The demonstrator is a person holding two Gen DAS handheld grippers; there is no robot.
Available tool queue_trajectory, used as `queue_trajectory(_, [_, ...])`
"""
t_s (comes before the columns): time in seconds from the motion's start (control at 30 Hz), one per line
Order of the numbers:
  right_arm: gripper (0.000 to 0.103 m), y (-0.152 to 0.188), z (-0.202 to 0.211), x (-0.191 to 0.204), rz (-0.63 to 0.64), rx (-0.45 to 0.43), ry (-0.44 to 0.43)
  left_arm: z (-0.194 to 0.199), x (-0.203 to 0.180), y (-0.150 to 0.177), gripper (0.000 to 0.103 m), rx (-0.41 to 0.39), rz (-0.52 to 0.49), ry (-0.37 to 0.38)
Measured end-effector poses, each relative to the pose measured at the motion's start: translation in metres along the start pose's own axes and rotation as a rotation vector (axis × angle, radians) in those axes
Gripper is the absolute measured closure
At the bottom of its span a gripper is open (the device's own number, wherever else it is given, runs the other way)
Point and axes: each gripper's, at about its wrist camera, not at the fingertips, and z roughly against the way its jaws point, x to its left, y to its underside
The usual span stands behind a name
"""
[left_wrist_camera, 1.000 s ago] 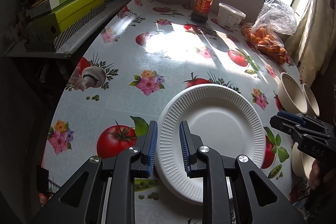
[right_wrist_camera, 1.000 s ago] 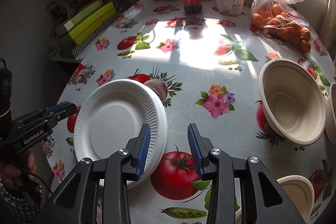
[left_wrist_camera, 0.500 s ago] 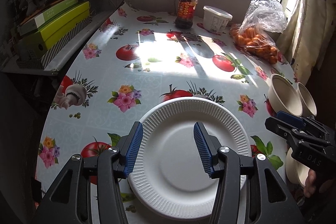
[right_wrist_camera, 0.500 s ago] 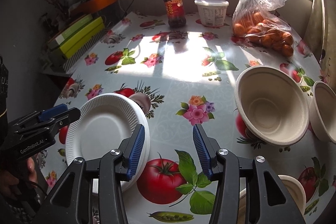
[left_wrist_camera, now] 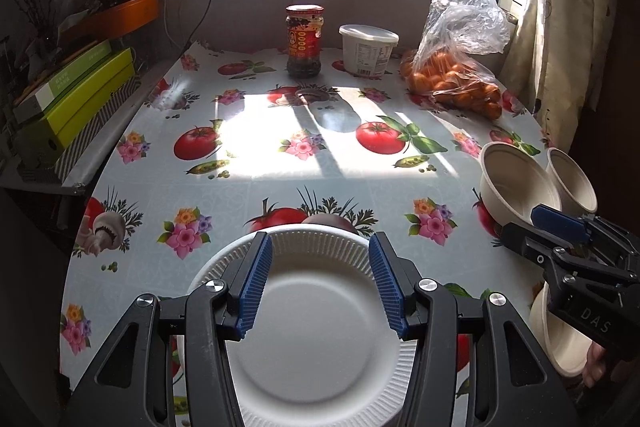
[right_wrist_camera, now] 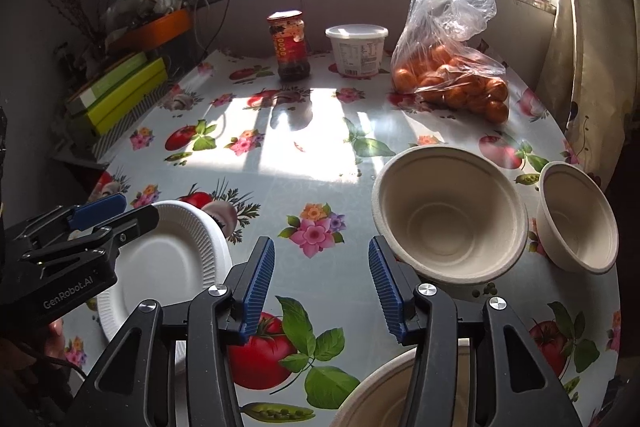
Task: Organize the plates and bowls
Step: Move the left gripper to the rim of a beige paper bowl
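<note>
Both grippers, left (left_wrist_camera: pixel 318 283) and right (right_wrist_camera: pixel 320 283), hang unclenched, jaws just widened, holding nothing. White paper plates (left_wrist_camera: pixel 320 339) lie stacked at the table's near edge; nest the large bowl (right_wrist_camera: pixel 448 223) next, pinching its rim squarely.

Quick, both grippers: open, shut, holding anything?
Left gripper: open, jaws just widened, above the paper plate, holding nothing.
Right gripper: open, still widening, empty.

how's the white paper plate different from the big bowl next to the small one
The white paper plate is flat and shallow with a ribbed rim; the big bowl is deep with a smooth rim. The plate is bright white, the bowl beige. The plate lies on the table's left side, the bowl on the right. Both are empty disposable ware, sitting upright.
</note>
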Motion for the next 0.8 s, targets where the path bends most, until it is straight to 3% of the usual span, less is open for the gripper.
queue_trajectory(0.47, [0.049,0.006,0.023,-0.062,-0.089,-0.031,0.104,-0.018,-0.055,-0.016,0.051,0.033,-0.044,0.128])
queue_trajectory(0.8, [0.049,0.008,0.033,-0.097,-0.128,-0.037,0.158,-0.028,-0.083,-0.022,0.051,0.057,-0.060,0.152])
